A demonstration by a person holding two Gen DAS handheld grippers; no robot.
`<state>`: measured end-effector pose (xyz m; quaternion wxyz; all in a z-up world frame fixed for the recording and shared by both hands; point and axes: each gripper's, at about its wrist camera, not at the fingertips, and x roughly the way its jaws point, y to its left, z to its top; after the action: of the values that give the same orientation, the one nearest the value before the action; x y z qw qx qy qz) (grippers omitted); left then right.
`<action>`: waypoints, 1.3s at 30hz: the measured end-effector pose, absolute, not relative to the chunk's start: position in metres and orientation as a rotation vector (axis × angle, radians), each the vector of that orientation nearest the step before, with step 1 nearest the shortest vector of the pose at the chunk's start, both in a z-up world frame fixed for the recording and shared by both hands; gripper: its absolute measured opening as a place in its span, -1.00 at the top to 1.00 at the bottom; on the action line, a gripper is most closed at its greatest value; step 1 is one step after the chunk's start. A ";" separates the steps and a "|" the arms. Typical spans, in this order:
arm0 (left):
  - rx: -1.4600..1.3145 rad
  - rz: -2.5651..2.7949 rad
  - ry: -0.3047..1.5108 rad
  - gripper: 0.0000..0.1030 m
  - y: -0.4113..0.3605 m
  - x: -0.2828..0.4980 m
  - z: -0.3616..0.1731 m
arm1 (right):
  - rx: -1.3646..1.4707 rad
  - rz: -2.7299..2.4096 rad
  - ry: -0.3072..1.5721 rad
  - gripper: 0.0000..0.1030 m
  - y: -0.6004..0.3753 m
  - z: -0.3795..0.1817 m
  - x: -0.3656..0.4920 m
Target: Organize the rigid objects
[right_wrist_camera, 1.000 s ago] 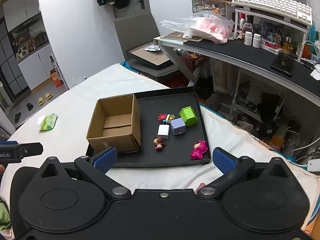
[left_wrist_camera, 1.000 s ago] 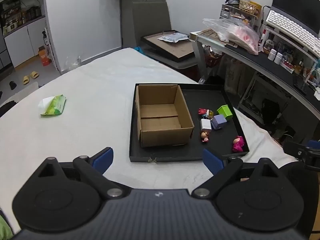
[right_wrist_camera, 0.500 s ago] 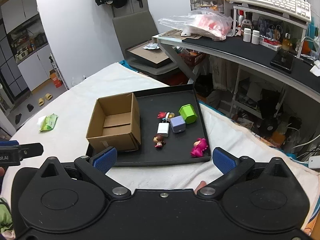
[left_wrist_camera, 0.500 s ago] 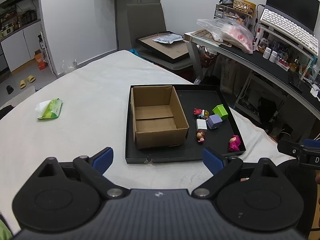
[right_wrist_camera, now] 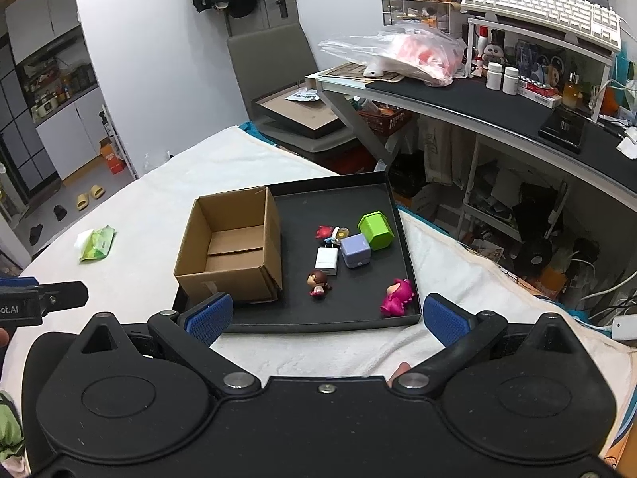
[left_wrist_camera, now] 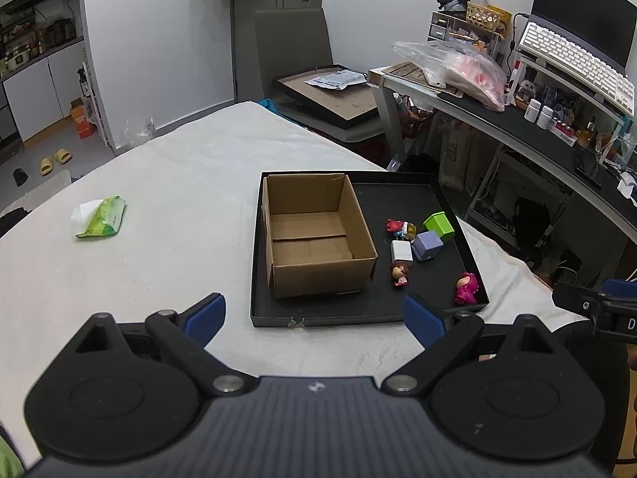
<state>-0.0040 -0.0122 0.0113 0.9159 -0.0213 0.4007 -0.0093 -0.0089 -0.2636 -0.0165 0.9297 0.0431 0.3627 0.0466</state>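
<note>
Blue fingers (right_wrist_camera: 209,316) spread wide on both grippers, hovering before black tray (right_wrist_camera: 318,320)

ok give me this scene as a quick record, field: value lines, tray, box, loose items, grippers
tray: black tray on the white-covered table
box: open cardboard box in the tray's left part, nothing visible in it
loose items: green block, purple cube, white charger, brown-haired figure, pink figure, small red toy, all on the tray floor right of the box
off tray: green wipes pack on the table
left gripper: open, holding nothing
right gripper: open, holding nothing
</note>
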 end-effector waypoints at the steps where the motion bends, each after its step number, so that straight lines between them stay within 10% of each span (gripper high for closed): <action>1: -0.045 -0.019 0.824 -0.85 -0.012 -0.004 0.012 | 0.089 0.093 0.744 -1.00 -0.264 -0.017 -0.009; 39: -0.055 -0.028 0.823 -0.85 -0.013 -0.005 0.007 | 0.096 0.071 0.748 -1.00 -0.265 -0.021 -0.008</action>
<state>-0.0053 -0.0130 0.0074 0.9161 -0.0269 0.3999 -0.0134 -0.0082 -0.2655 -0.0215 0.9292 0.0466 0.3650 0.0346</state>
